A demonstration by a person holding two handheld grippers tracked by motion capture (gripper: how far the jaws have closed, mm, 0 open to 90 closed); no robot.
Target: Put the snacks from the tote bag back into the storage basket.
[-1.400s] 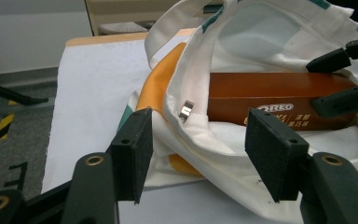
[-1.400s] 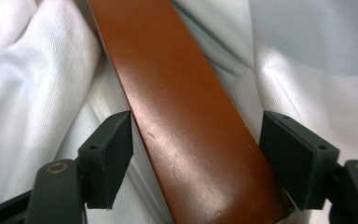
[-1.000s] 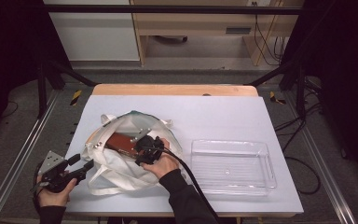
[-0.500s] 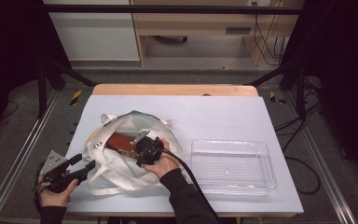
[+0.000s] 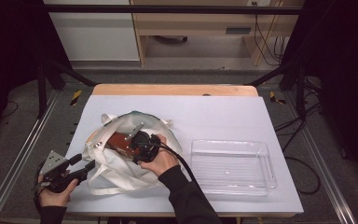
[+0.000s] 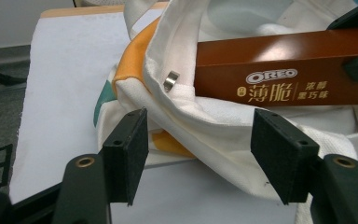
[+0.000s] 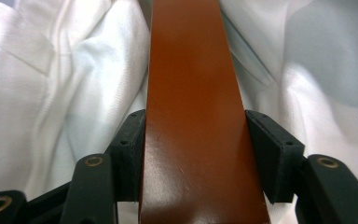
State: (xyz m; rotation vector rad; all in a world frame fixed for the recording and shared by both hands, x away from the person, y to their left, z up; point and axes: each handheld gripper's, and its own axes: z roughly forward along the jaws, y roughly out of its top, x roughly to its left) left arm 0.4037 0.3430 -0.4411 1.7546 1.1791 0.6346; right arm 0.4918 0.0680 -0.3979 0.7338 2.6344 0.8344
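Note:
A white tote bag [image 5: 116, 165] with orange and green print lies on the table's left half. A long brown Oreo box [image 5: 117, 139] sticks out of its mouth. My right gripper [image 5: 129, 141] is shut on this box [image 7: 196, 116], one pad on each long side; its jaws have just been closing on it. The right gripper view [image 7: 196, 149] has white bag cloth [image 7: 65, 93] on both sides of the box. My left gripper [image 5: 86, 164] stands open at the bag's left rim. In its own view [image 6: 203, 158] the folded rim [image 6: 214, 126] lies between the pads, untouched, with the box [image 6: 284, 70] beyond.
A clear plastic tray [image 5: 233, 168] stands to the right of the bag, near the front edge. A metal snap [image 6: 170, 80] sits on the bag's rim. The white table top [image 5: 214, 112] ends in a wooden strip at the back.
My right gripper has risen slightly with the brown box, drawing it a little farther out of the bag. The left hand has stayed where it was.

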